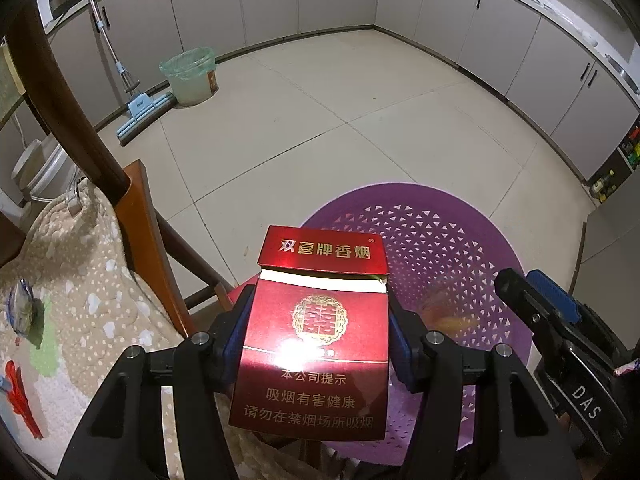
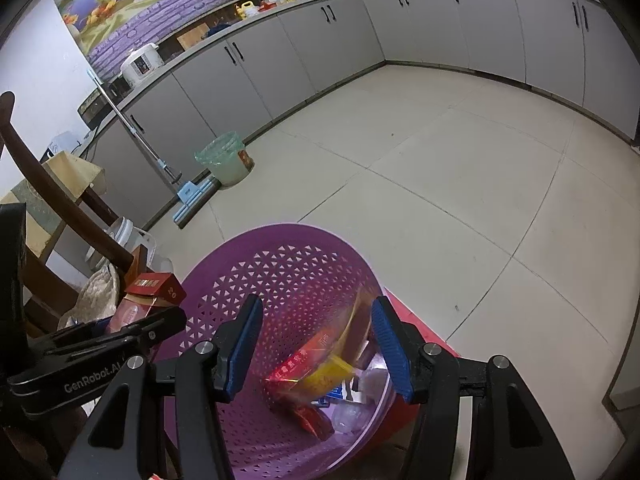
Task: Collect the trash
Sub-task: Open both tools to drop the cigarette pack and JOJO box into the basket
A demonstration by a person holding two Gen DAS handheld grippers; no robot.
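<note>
Clamped between blue-padded fingers, the left gripper point(image 1: 318, 340) pinches a glossy red cardboard cigarette pack point(image 1: 316, 336) by its two narrow sides, just below the hinge of the flip lid. That pack stands with its long axis running along the fingers, lid end pointing forward and away from the camera, printed face turned up toward the lens. Its lid is ajar, showing a pale strip of inner lining, and carries gold characters 双喜牌香烟; a gold double-happiness medallion sits mid-face, and below it the lines 本公司提示, 吸烟有害健康 and 请勿在禁烟场所吸烟 can be read. In the right wrist view the same pack point(image 2: 154, 286) shows its lid end with the number 20, and the left tool's body reads GenRobot.AI. Right of it, the right gripper point(image 2: 318, 344) is spread wide with nothing between its blue pads, hovering over the mouth of a purple perforated plastic basket point(image 2: 280, 264); its body, seen from the left camera, bears the letters DAS. Inside the basket lie a red-and-yellow snack wrapper point(image 2: 316, 372) and some clear crumpled plastic, blurred. The held pack hangs over the basket's near-left rim point(image 1: 440, 208). To the left sit a brown wooden chair point(image 1: 136, 216) and a beige spotted blanket point(image 1: 80, 280). Farther off on the cream tiled floor point(image 1: 320, 120) stand a pale bin with a green liner point(image 1: 190, 76) and a blue flat mop point(image 1: 140, 112), before grey kitchen cabinets point(image 2: 340, 28).
</note>
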